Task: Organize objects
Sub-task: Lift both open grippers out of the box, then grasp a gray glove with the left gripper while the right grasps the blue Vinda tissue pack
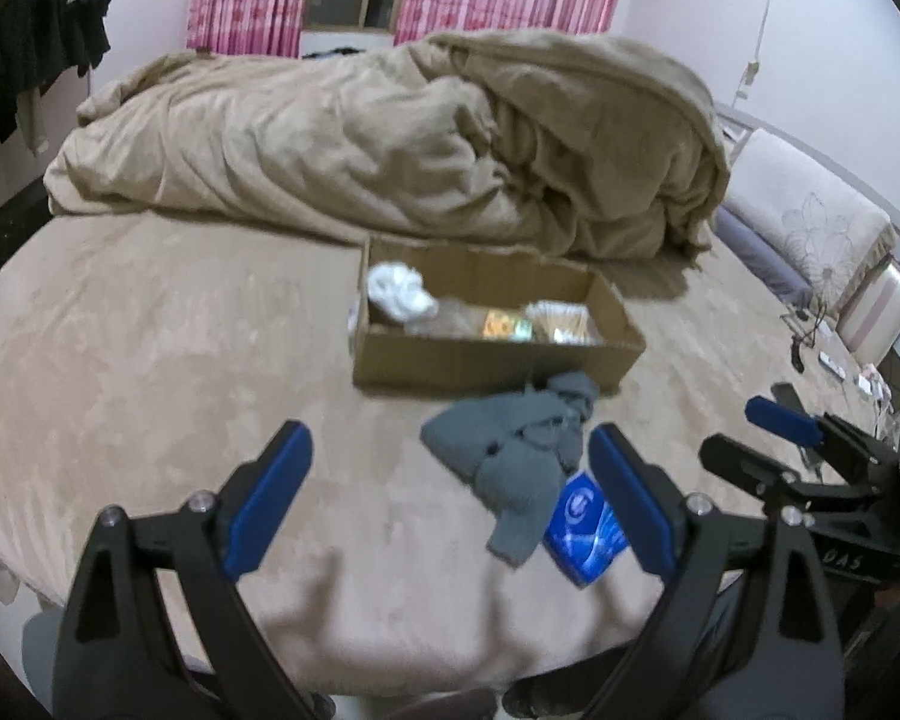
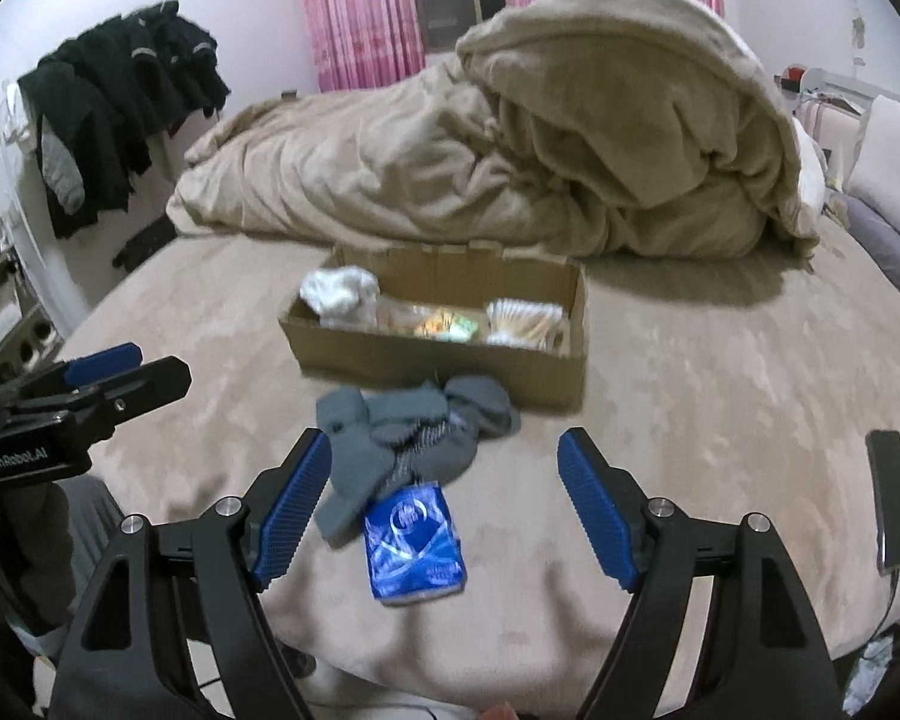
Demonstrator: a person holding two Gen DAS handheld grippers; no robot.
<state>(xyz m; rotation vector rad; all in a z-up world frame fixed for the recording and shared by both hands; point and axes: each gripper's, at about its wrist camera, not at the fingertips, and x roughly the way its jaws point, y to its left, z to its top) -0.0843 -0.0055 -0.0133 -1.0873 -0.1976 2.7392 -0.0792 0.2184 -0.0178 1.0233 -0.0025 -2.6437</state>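
An open cardboard box sits on the beige bed. It holds a white cloth, colourful packets and a pack of cotton swabs. Grey socks lie in a heap in front of the box. A blue tissue pack lies just nearer, partly under the socks. My left gripper is open and empty, above the bed left of the socks. My right gripper is open and empty, straddling the tissue pack from above.
A rumpled beige duvet is piled behind the box. A phone lies on the bed at the right. Dark clothes hang at the left. Pillows lie at the right edge.
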